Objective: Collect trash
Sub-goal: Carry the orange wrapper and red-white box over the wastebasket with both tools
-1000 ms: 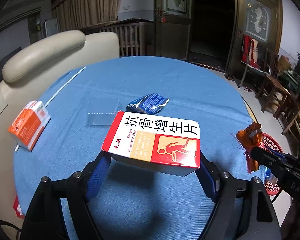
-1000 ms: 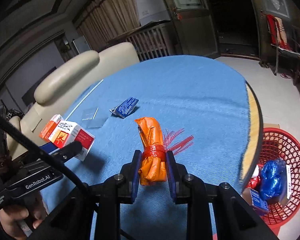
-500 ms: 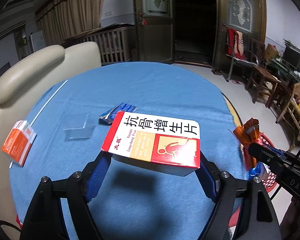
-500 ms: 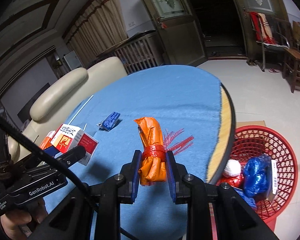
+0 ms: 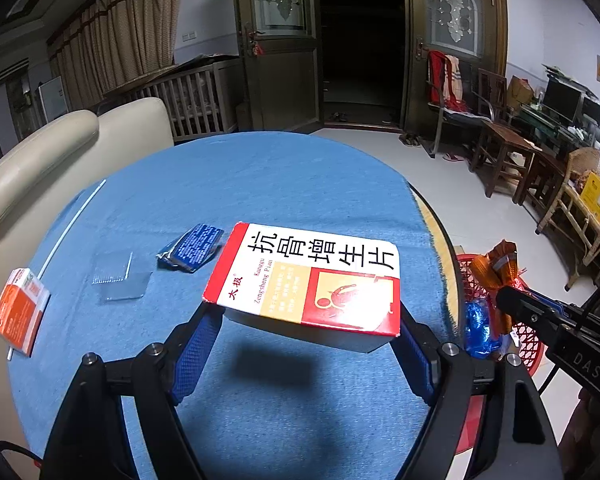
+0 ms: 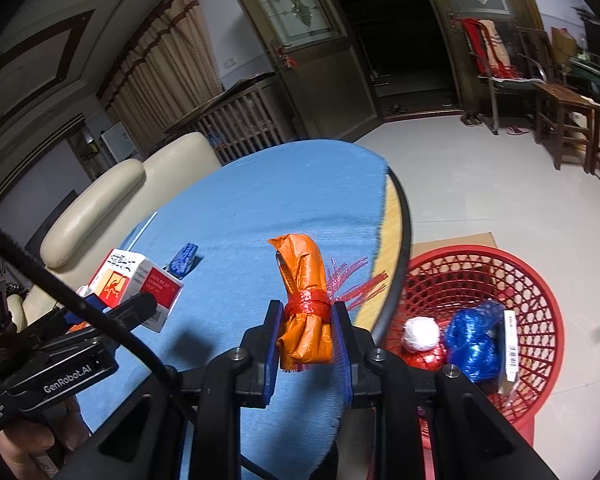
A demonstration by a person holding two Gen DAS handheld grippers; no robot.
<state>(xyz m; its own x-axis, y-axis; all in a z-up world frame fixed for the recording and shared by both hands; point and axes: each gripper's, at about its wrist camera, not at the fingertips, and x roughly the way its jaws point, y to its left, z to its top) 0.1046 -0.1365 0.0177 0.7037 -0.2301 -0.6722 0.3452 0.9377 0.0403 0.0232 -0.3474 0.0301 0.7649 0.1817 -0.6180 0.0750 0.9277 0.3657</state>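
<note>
My left gripper point(image 5: 306, 320) is shut on a red and white medicine box point(image 5: 308, 280), held flat above the blue tablecloth point(image 5: 260, 184). My right gripper point(image 6: 305, 320) is shut on an orange wrapper bundle point(image 6: 302, 280) tied with red netting, near the table's right edge. The red basket point(image 6: 480, 264) stands on the floor to the right, with a blue bag point(image 6: 474, 344) and a white ball inside. In the right wrist view the left gripper point(image 6: 112, 304) carries the box point(image 6: 134, 276). The left wrist view shows the right gripper point(image 5: 512, 300) with the bundle point(image 5: 496, 268) over the basket rim point(image 5: 466, 264).
An orange box point(image 5: 18, 312), a clear plastic piece point(image 5: 120, 280), a blue packet point(image 5: 192, 246) and a white stick point(image 5: 72, 220) lie on the cloth. A cream sofa point(image 5: 40, 152) stands at the left. Chairs and small tables line the right wall.
Both grippers have swung to the right with their loads, towards the table edge and the basket. More of the basket shows now. The items on the cloth have slid left in view.
</note>
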